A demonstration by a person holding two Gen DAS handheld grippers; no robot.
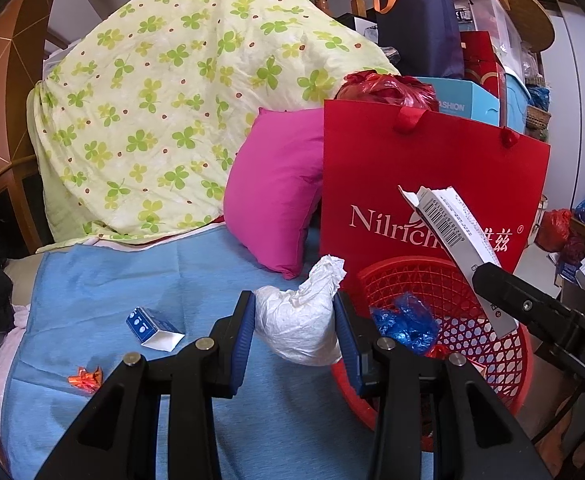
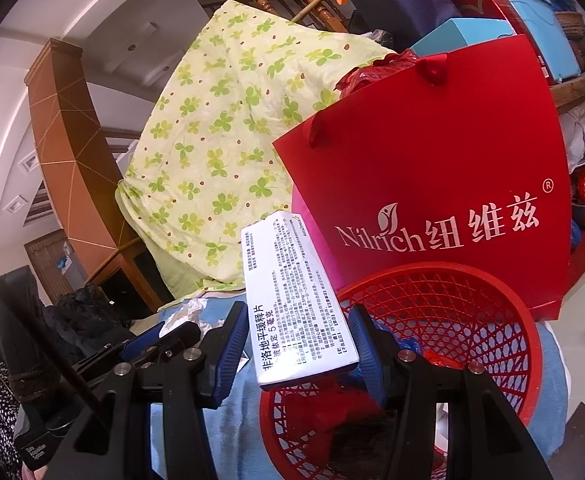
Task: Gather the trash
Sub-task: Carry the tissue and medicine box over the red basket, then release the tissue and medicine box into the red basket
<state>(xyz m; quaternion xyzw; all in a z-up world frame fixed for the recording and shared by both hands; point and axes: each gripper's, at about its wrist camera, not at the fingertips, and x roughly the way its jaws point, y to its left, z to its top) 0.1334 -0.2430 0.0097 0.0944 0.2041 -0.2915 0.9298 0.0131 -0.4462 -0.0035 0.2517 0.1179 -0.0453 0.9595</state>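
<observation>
Right wrist | my right gripper (image 2: 298, 344) clamps box (image 2: 298, 300) above basket (image 2: 524, 320), lower right, for dropping | left gripper (image 1: 294, 320) pinches tissue (image 1: 298, 316)

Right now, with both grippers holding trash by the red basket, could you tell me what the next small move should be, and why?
Probably open the right gripper: its white medicine box already hangs over the red basket, so it should drop in. The left gripper, gripping the crumpled tissue, sits beside the rim.

The red basket (image 1: 472, 280) stands open-topped, hemmed behind by the red bag (image 1: 432, 168) and pink pillow (image 1: 276, 188).
</observation>
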